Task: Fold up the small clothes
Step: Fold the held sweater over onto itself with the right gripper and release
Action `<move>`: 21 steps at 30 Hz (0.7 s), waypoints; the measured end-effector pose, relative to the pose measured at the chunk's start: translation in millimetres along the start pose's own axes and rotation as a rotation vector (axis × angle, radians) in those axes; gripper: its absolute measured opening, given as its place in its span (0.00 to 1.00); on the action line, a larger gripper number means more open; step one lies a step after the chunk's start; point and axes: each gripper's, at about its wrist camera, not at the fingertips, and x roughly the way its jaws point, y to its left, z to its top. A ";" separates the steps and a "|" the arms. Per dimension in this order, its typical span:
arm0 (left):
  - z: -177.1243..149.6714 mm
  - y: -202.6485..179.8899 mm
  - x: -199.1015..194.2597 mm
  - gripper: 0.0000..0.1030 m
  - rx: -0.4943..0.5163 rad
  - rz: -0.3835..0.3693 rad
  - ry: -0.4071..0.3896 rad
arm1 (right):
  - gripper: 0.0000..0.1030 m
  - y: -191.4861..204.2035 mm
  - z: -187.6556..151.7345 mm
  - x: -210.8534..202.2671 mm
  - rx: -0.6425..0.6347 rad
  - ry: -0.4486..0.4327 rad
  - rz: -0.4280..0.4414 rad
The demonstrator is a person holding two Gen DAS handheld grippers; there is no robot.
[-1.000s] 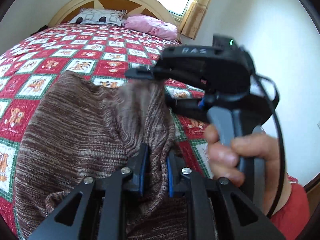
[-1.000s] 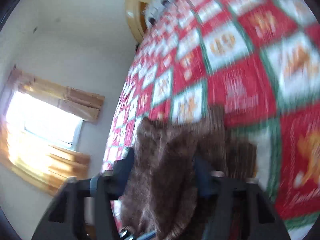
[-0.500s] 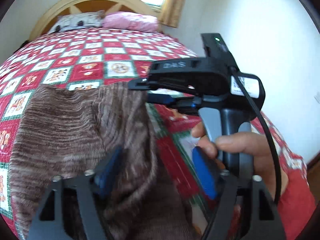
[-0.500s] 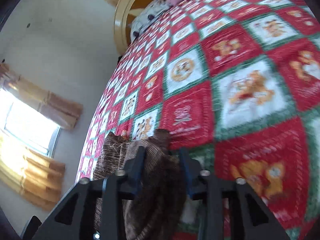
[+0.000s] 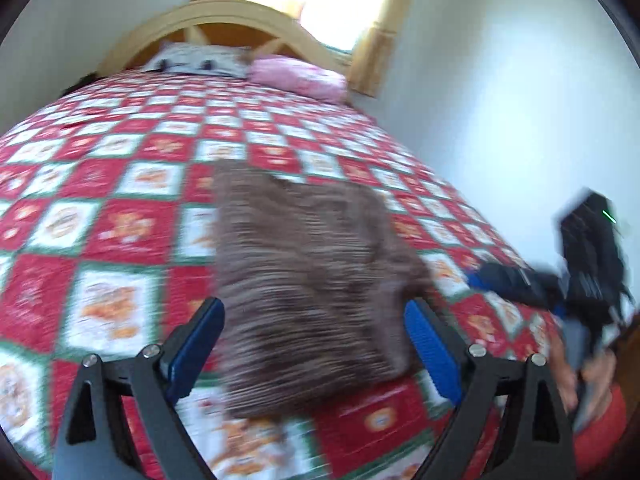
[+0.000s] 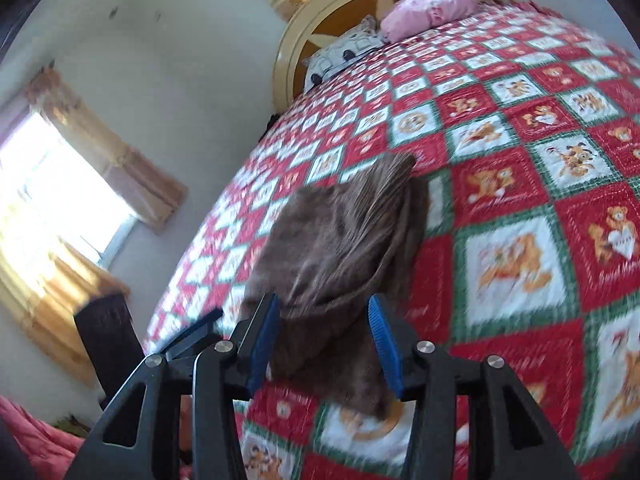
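My left gripper has its blue fingers spread wide, grasping nothing. The brown knit lies folded on the quilt ahead of them, its near edge sitting between the two pads in the left view, though blur stops me telling whether either pad touches it. In that same view my right gripper shows at the far right, low over the bed's edge, with a hand on its handle; it is too smeared there to read.

The right view settles it: my right gripper also has its fingers parted, with the knit lying loose between and beyond them, released. The cloth reads as a compact, layered bundle, ribbed edge pointing toward the headboard. It rests near the side of the bed closest to me, well apart from the pink pillow and the patterned pillow at the head.

A curtained window glows on the wall in the right view, with a dark piece of furniture below it.
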 end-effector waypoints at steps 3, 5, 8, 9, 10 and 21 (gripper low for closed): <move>-0.9 8.1 -1.9 0.91 0.025 0.080 0.002 | 0.48 30.4 -15.2 1.2 -0.060 -0.030 -0.085; -3.9 7.9 4.1 0.91 0.077 0.146 0.019 | 0.48 48.0 -14.6 -4.0 -0.101 -0.047 -0.081; -17.8 -3.3 11.8 0.91 0.173 0.234 0.050 | 0.54 68.8 -13.3 -4.3 -0.117 -0.057 -0.104; -20.9 -3.4 13.9 0.91 0.186 0.258 0.059 | 0.59 72.7 -12.8 1.3 -0.106 -0.057 -0.115; -24.1 -2.7 17.0 0.91 0.193 0.278 0.070 | 0.64 75.1 -10.9 8.0 -0.099 -0.050 -0.127; -37.4 34.9 26.9 0.93 0.019 0.315 0.179 | 0.22 48.4 -28.7 54.5 0.044 -0.054 -0.344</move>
